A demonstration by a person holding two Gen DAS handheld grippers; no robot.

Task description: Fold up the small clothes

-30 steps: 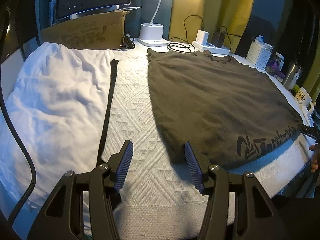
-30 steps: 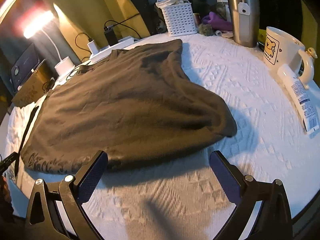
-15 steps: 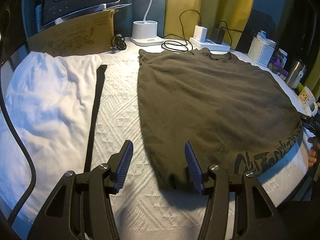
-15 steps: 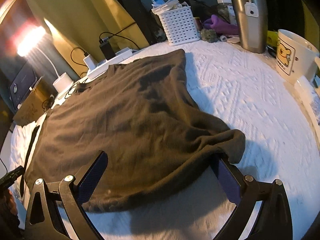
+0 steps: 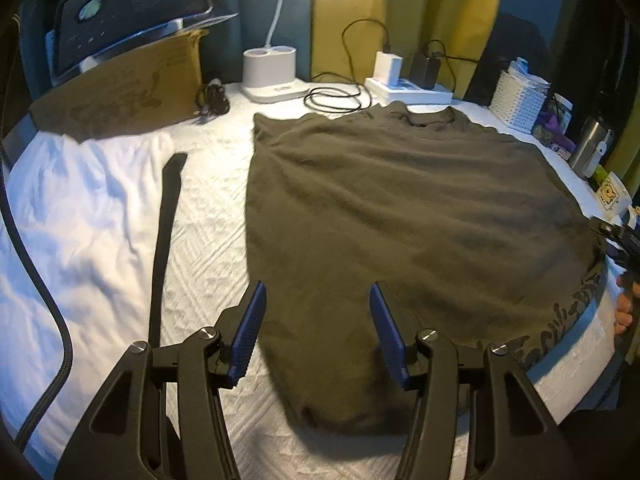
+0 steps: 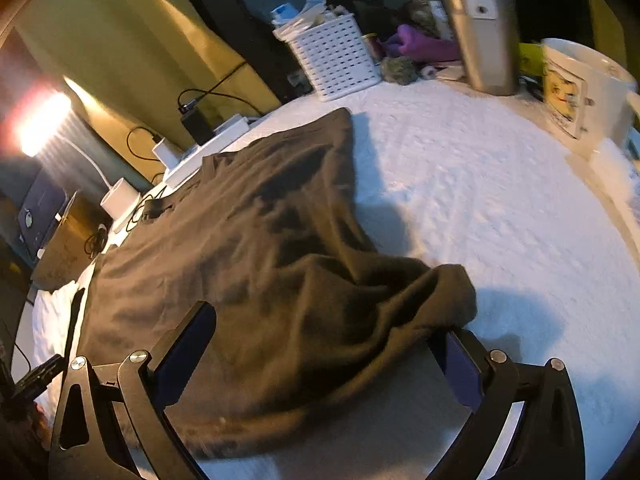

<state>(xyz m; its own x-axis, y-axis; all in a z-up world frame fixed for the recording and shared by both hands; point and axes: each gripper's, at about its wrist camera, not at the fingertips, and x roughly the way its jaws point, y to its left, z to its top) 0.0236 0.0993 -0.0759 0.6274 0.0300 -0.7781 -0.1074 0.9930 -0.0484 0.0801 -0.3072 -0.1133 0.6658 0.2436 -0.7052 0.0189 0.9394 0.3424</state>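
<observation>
An olive-brown T-shirt point(image 5: 400, 208) lies spread on the white quilted table cover point(image 5: 208, 220), collar at the far side and printed hem toward the near right. My left gripper point(image 5: 316, 292) is open, its blue pads standing either side of the shirt's near left corner without pressing it. In the right wrist view the shirt point(image 6: 260, 260) bunches into a fold at its near right corner. My right gripper point(image 6: 326, 324) is wide open over that corner, and the fold hides its right fingertip. The right gripper point(image 5: 616, 236) shows at the left view's right edge.
A rumpled white cloth point(image 5: 72, 220) and a black strap point(image 5: 164, 240) lie at the left. A cardboard box point(image 5: 120, 84), lamp base point(image 5: 270, 76) and power strip point(image 5: 408, 86) line the back. White basket point(image 6: 336, 60), steel tumbler point(image 6: 484, 28) and mug point(image 6: 580, 88) stand on the right.
Both grippers have moved in over the shirt. The left one was over bare cover and now straddles the near left corner. The right one has closed in on the bunched corner.
</observation>
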